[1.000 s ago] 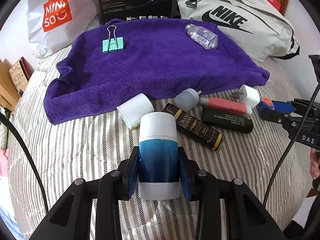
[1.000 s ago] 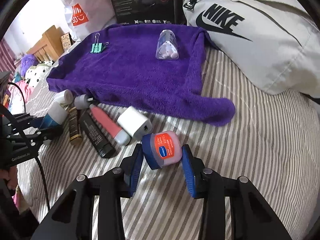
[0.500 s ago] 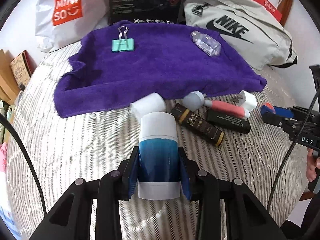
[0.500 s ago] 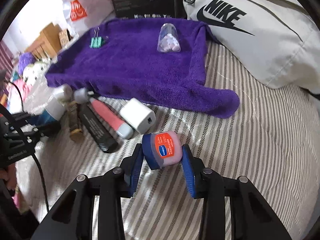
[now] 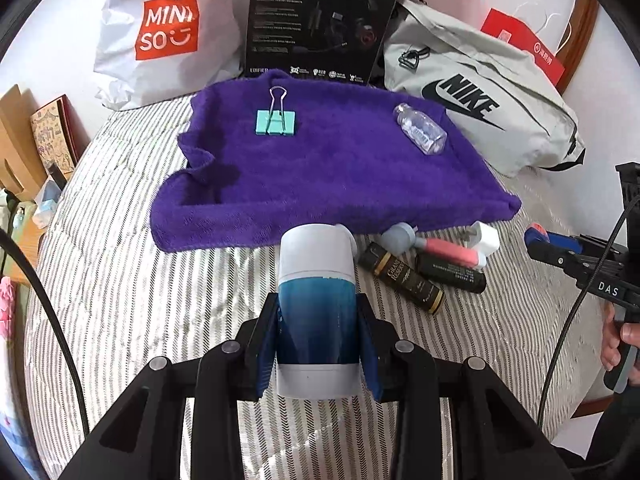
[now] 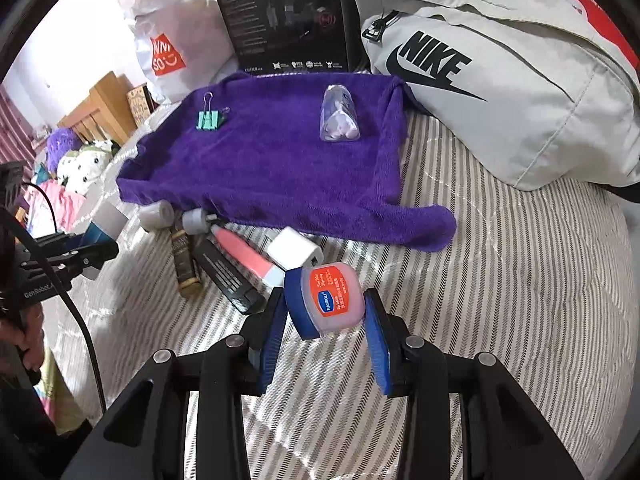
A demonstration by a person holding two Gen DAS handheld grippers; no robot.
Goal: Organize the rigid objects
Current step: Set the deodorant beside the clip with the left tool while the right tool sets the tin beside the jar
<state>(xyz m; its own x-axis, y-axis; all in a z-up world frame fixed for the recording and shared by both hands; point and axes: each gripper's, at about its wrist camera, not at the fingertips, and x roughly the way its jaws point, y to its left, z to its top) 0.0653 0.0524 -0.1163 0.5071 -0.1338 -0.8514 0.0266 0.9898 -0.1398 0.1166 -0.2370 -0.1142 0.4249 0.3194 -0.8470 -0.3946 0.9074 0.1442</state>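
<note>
My left gripper point(image 5: 318, 320) is shut on a blue and white stick container point(image 5: 316, 292), held above the striped bed. My right gripper point(image 6: 326, 316) is shut on a small pink jar with a blue lid point(image 6: 326, 300), also lifted. A purple towel point(image 5: 332, 164) lies ahead with a green binder clip point(image 5: 275, 120) and a clear small bottle point(image 5: 420, 130) on it. In front of the towel lie a dark brown tube point(image 5: 402, 278), a black tube point(image 5: 450, 274), a pink tube point(image 5: 440, 250) and a white charger point(image 5: 486, 236). A small white cap point(image 6: 157, 214) lies by the towel edge.
A white Miniso bag point(image 5: 164, 36), a black box point(image 5: 320, 20) and a grey Nike bag point(image 5: 480, 96) stand behind the towel. Wooden furniture point(image 6: 100, 108) and soft toys point(image 6: 80, 156) are off the bed's left side.
Both grippers have risen and drawn back with their objects; the towel and loose items look farther away. The left gripper's container now hides the small white cap in its view.
</note>
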